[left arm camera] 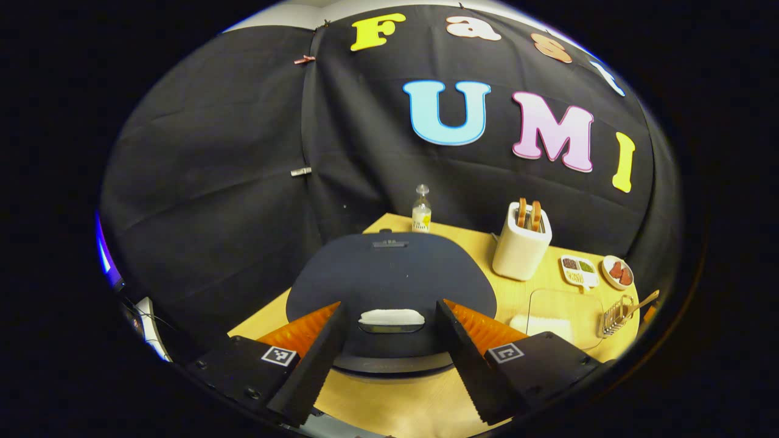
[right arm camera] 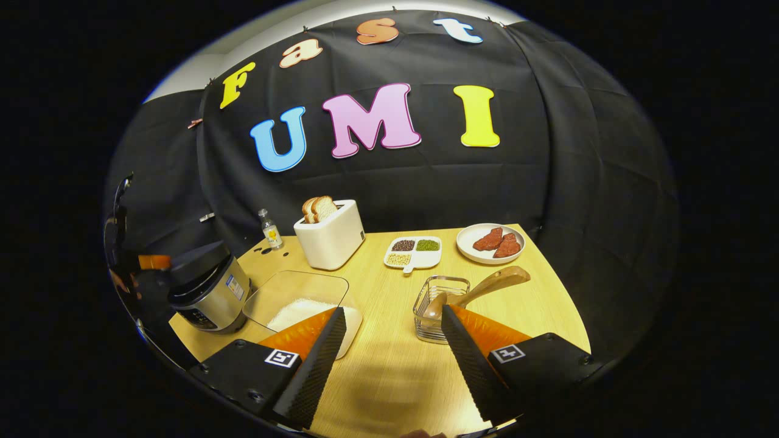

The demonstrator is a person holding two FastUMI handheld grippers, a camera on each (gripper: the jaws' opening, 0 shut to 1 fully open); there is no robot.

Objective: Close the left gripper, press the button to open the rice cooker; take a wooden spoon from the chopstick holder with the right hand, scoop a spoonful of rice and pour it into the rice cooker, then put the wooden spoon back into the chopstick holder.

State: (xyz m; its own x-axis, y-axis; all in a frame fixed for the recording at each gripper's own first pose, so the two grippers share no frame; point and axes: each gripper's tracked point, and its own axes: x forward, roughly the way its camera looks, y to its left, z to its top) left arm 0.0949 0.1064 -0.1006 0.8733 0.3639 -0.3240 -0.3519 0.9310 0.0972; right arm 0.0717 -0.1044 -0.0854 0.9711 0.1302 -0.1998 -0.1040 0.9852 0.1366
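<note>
Left gripper view: button (left arm camera: 391,317) between claw (left arm camera: 389,347) fingers.

the left gripper (left arm camera: 389,359) is sitting with its two fingers (left arm camera: 307,371) spread wide apart, nothing between them, both reaching forward and slightly converging toward their tips. the right gripper (right arm camera: 389,359) is likewise hanging open, its fingers (right arm camera: 316,365) parted and gripping nothing. in the right gripper view, the left gripper is showing dimly at the far left edge, too dark to read.
</note>
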